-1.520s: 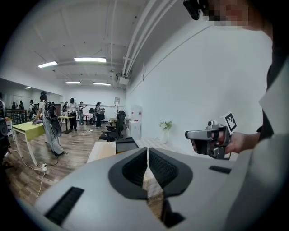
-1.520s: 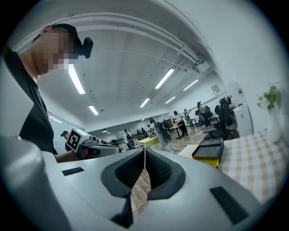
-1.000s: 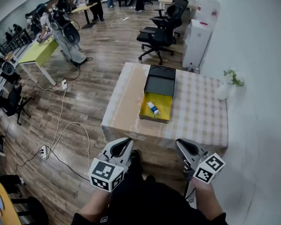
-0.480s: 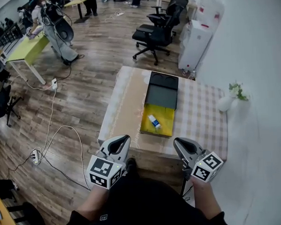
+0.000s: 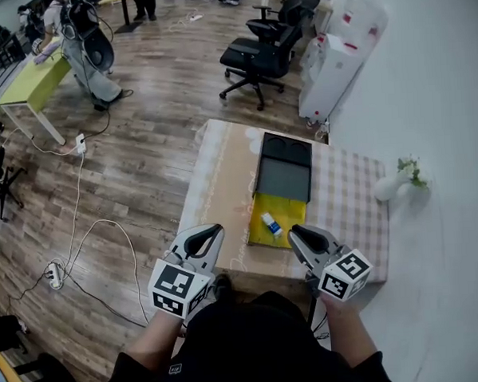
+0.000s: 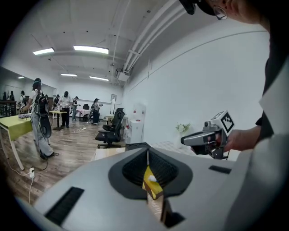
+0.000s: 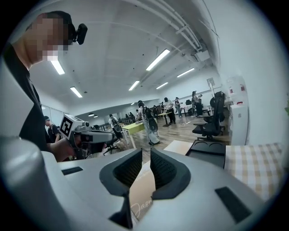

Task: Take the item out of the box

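Observation:
An open box [image 5: 274,221] with a yellow inside lies on the table [image 5: 223,187], its black lid [image 5: 284,172] folded back. In it lies a small white bottle with a blue end [image 5: 270,223]. My left gripper [image 5: 213,230] hangs at the table's near edge, left of the box, with its jaws together and nothing in them. My right gripper [image 5: 295,233] is just right of the box's near end, also shut and empty. In the left gripper view the yellow box [image 6: 149,184] and the bottle [image 6: 152,179] show beyond the jaws.
A checked cloth [image 5: 343,189] covers the table's right part, with a white vase of flowers [image 5: 392,184] at its far right. A white wall runs along the right. Behind the table stand an office chair [image 5: 252,59] and a white unit [image 5: 332,53]. Cables [image 5: 81,234] lie on the floor.
The view has closed in on the table: the box now lies just ahead of both grippers. Both grippers stay shut, held low in front.

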Motion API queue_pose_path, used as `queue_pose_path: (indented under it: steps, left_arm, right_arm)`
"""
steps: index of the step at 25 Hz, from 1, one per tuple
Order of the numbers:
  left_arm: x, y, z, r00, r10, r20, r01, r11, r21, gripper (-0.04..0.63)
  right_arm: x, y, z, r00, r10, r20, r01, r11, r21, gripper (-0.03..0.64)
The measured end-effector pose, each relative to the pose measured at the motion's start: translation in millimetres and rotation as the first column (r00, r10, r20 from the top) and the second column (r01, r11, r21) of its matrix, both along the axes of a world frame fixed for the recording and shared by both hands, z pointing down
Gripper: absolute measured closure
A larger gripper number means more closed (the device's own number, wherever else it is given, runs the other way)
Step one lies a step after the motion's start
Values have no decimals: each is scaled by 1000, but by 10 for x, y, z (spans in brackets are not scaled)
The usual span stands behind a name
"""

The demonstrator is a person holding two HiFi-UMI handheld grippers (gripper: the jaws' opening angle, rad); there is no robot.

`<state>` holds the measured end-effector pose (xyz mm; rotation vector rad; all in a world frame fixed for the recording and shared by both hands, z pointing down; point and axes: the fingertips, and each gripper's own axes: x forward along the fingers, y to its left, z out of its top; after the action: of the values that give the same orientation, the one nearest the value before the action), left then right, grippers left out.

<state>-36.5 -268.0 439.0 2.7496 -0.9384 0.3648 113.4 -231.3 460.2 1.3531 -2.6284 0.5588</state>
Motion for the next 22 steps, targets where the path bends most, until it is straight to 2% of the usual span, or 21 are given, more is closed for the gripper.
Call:
queue_pose_path:
  steps: [9,11,22]
  left_arm:
    - [167,-377,159,1000,-29,-8,29,999,-46,575]
    - [244,-446,159,999,-41,-10,40,998,-47,575]
    - [440,-681,442,993,-112,22,114,985,-133,574]
  right_arm:
    - [73,-381,592,989,-76,-124,55,985,-166,557]
    - [129,-463,783,984,-97,-147,64,974,-216,482]
    - [273,-794,1679,944,-232,-234,125,909,-397,465]
